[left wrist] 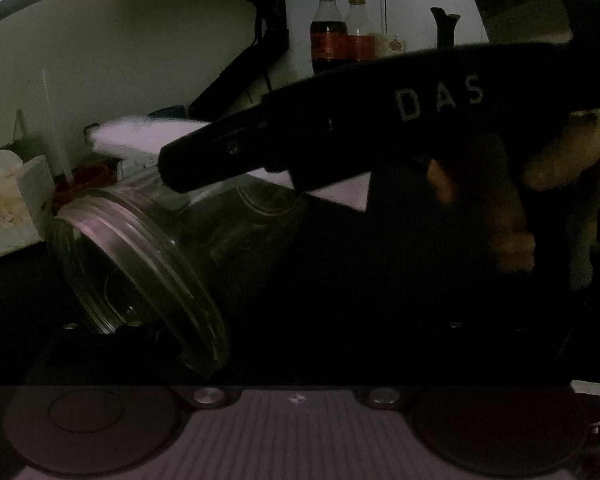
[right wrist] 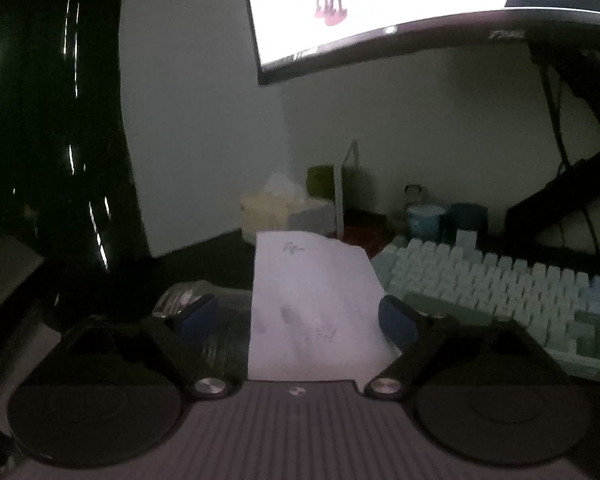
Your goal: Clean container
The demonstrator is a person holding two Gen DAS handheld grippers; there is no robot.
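Note:
A clear jar (left wrist: 140, 256) with a threaded mouth lies tilted just ahead of my left gripper (left wrist: 260, 320), mouth toward the lower left. The left fingers are lost in the dark, and I cannot tell if they touch the jar. A hand (left wrist: 512, 216) holds my right gripper (left wrist: 172, 172) across this view, its tip above the jar's body. In the right wrist view the right gripper (right wrist: 298, 318) is open, its blue pads (right wrist: 398, 320) far apart. The jar (right wrist: 216, 328) sits by the left pad. A white paper sheet (right wrist: 312, 304) lies between the fingers.
A pale green keyboard (right wrist: 500, 292) runs along the right, with cups (right wrist: 426, 220) and a tissue box (right wrist: 272, 208) behind it. A lit monitor (right wrist: 380, 4) hangs above. Two cola bottles (left wrist: 340, 36) stand at the back. A white box (left wrist: 8, 208) sits left of the jar.

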